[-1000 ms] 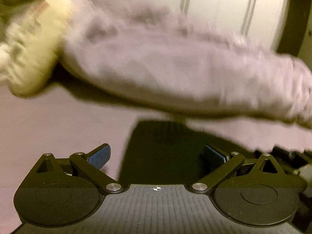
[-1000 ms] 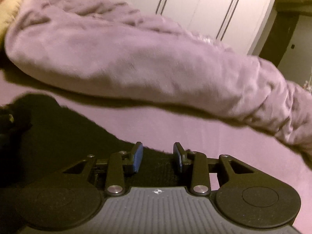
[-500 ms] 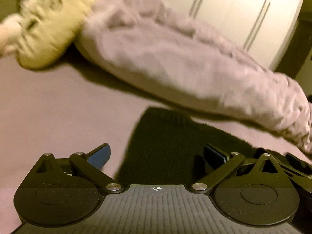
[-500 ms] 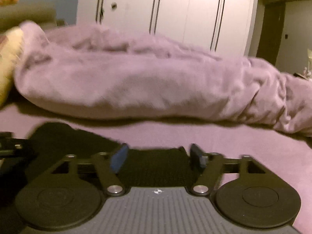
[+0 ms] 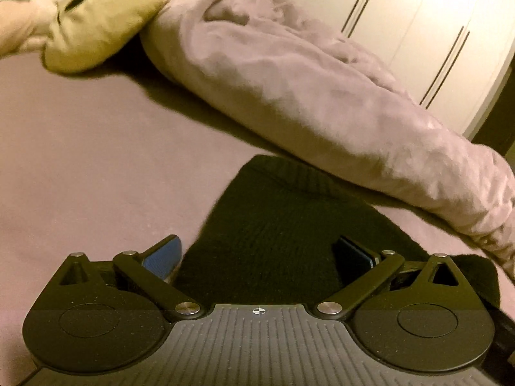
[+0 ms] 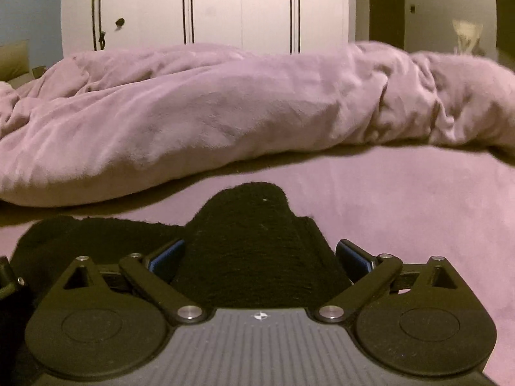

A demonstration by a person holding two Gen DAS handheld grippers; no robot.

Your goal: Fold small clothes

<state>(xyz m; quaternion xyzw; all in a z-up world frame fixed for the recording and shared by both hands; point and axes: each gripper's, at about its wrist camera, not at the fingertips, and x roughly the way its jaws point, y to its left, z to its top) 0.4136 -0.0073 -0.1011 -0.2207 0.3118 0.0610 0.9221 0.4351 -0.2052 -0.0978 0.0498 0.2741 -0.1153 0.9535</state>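
Lying bunched between the opening right gripper [image 6: 260,257], the black garment [image 6: 251,244] is unheld; left gripper [image 5: 259,255] wide open.

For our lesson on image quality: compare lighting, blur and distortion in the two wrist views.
Left wrist view: dim, yellowish light; the pillow and duvet are smeared, and the wardrobe glares and leans from fisheye bending. Right wrist view: sharper, the duvet casts a shadow on the sheet, and the black garment shows almost no detail.

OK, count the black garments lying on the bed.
1: a black knit garment on the purple bed sheet, just ahead of both grippers and in front of the bunched duvet. Others may lie outside the views.
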